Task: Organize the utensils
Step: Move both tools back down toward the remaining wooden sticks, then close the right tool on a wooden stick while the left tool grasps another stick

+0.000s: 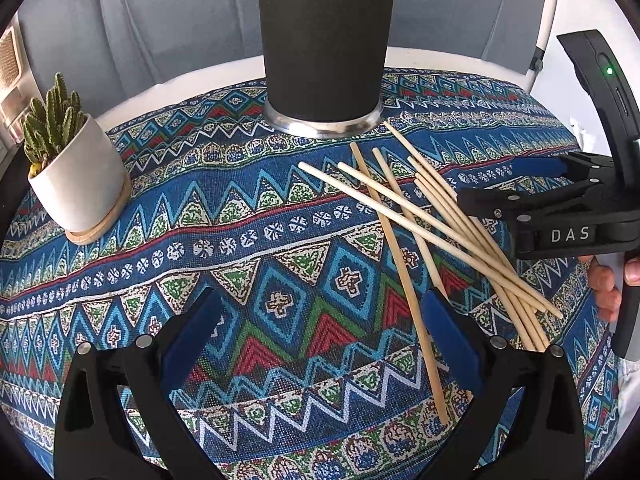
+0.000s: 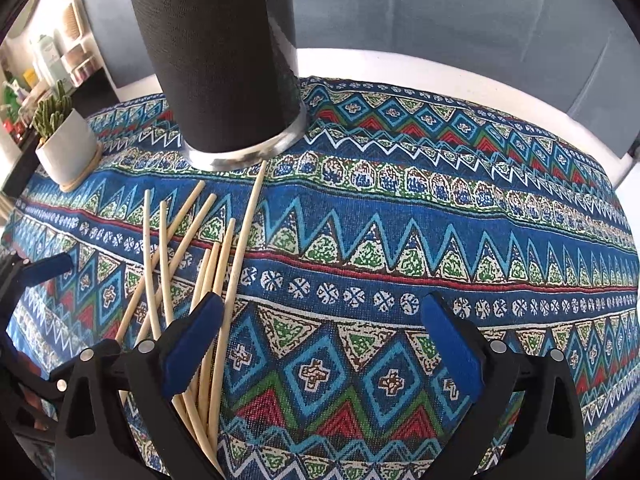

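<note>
Several pale wooden chopsticks (image 1: 432, 224) lie crossed in a loose pile on the patterned cloth, in front of a tall black tumbler (image 1: 324, 40) with a steel base. In the right wrist view the chopsticks (image 2: 224, 272) lie left of centre below the tumbler (image 2: 224, 64). My left gripper (image 1: 320, 336) is open and empty, its right finger beside the pile. My right gripper (image 2: 320, 340) is open and empty, its left finger over the pile's near ends. The right gripper also shows in the left wrist view (image 1: 520, 184), and one left finger shows in the right wrist view (image 2: 52, 266).
A small cactus in a white pot (image 1: 76, 176) stands at the left on a wooden saucer; it also shows in the right wrist view (image 2: 66, 148). The blue patterned tablecloth (image 1: 280, 280) covers a white table (image 2: 400, 64). A grey sofa is behind.
</note>
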`<control>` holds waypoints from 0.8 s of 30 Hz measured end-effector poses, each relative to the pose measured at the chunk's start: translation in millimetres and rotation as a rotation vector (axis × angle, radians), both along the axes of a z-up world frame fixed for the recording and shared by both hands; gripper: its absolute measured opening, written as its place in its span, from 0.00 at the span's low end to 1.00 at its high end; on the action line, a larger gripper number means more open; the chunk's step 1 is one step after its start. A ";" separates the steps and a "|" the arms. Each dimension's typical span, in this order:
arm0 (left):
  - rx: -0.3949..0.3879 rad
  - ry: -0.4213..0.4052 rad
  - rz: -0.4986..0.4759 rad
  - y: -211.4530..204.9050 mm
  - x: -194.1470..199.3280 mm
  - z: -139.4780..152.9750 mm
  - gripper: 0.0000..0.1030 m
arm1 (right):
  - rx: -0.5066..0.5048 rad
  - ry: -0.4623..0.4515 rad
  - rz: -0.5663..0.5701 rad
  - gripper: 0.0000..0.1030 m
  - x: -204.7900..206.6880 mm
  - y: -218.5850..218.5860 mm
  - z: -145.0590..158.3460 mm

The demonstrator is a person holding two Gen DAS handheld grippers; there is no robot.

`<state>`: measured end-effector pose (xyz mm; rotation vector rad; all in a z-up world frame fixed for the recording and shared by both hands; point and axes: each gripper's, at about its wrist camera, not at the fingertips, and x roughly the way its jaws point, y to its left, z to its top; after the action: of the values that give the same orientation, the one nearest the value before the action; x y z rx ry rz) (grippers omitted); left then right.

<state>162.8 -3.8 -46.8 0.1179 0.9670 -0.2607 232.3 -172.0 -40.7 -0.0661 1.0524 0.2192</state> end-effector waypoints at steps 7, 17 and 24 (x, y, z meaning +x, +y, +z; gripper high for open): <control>0.031 -0.031 0.018 -6.8 2.4 -1.7 0.96 | -0.027 0.015 0.023 0.93 5.4 3.9 -1.5; 0.029 -0.030 0.019 -6.2 2.2 -1.8 0.96 | -0.001 -0.090 0.040 0.94 -7.6 1.5 -1.5; 0.029 -0.029 0.019 -5.9 2.2 -1.9 0.96 | 0.003 -0.100 0.039 0.94 -12.3 -2.2 -1.6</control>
<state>165.0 -9.7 -48.7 0.1390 0.9424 -0.2273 219.9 -174.3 -42.2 -0.0940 0.9513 0.2499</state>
